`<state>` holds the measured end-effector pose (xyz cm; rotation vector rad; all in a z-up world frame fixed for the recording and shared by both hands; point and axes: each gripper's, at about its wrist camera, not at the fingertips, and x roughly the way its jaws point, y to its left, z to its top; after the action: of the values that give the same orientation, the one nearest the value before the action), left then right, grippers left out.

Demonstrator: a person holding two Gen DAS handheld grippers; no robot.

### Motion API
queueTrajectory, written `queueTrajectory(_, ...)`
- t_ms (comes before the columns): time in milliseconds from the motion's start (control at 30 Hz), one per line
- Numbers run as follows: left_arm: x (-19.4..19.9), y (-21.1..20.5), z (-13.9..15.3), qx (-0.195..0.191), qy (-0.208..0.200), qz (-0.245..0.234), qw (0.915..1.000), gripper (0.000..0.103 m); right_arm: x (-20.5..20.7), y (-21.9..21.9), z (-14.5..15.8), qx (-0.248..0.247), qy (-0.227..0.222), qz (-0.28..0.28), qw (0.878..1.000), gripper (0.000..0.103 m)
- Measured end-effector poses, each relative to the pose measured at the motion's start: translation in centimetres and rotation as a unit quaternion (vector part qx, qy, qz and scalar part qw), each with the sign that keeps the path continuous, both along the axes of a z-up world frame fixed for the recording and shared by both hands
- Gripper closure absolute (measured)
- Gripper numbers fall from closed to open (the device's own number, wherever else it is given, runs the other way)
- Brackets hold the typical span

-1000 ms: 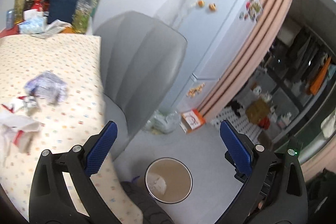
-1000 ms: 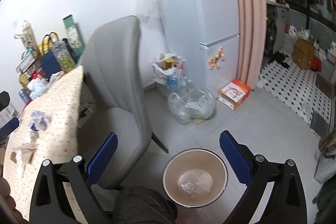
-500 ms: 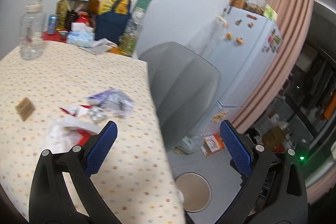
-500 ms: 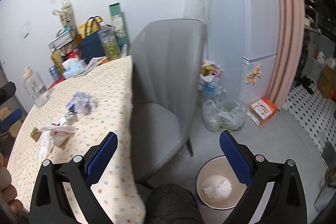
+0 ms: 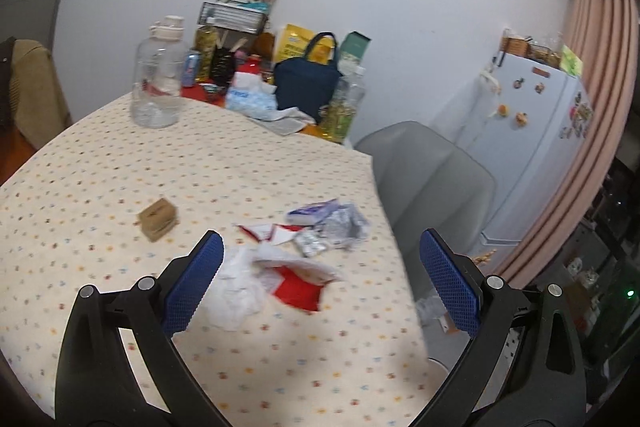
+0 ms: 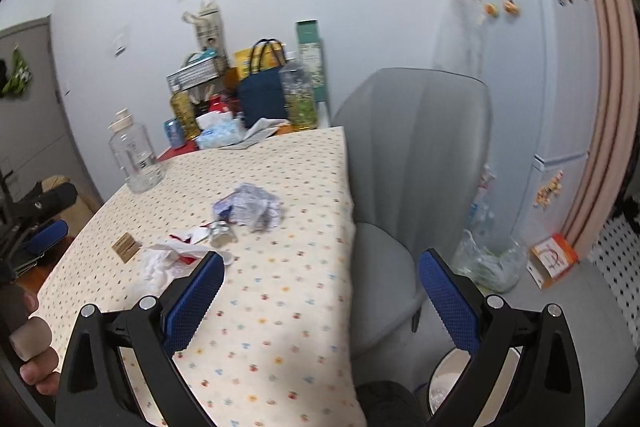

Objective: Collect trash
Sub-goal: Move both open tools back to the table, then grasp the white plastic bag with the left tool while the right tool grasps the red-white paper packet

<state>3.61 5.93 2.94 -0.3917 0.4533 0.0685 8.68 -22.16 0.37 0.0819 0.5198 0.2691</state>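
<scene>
Trash lies on the dotted tablecloth (image 5: 100, 187): a white crumpled tissue over a red wrapper (image 5: 260, 283), a crumpled purple-and-silver wrapper (image 5: 332, 217), and a small brown cardboard piece (image 5: 158, 219). My left gripper (image 5: 320, 287) hangs open just above and in front of the tissue, holding nothing. In the right wrist view the same tissue (image 6: 160, 263), purple wrapper (image 6: 252, 205) and brown piece (image 6: 126, 247) show ahead-left. My right gripper (image 6: 318, 303) is open and empty over the table's near edge. The trash bin (image 6: 444, 383) shows partly at lower right on the floor.
A grey chair (image 6: 412, 163) stands against the table's right side. A clear jar (image 5: 158, 87), navy bag (image 5: 306, 83), bottles and tissues crowd the far table end. A white fridge (image 6: 532, 67), pink curtain (image 5: 580, 131), plastic bag (image 6: 488, 263) and orange box (image 6: 554, 259) lie beyond.
Both grippers have swung up and left from over the floor bin to the table. The trash pile now sits close before the left gripper; both stayed open.
</scene>
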Motion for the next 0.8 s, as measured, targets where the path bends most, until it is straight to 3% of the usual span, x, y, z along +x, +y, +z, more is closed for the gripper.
queueTrajectory(133, 0.1, 2.3, -1.6, 0.026, 0.042, 0.037, 0.9981, 0.006, 0.4, 2.7, -0.7, -0.011, 0.001, 0.047, 0.999, 0.008)
queueTrajectory(500, 2.0, 5.5, -6.6, 0.001, 0.124, 0.023, 0.9921, 0.008, 2.1, 7.8, -2.7, -0.010, 0.055, 0.129, 0.990, 0.008)
queueTrajectory(800, 5.1, 5.1, -10.9, -0.031, 0.190, -0.010, 0.9812, 0.046, 3.7, 9.9, -4.3, -0.012, 0.095, 0.152, 0.984, 0.023)
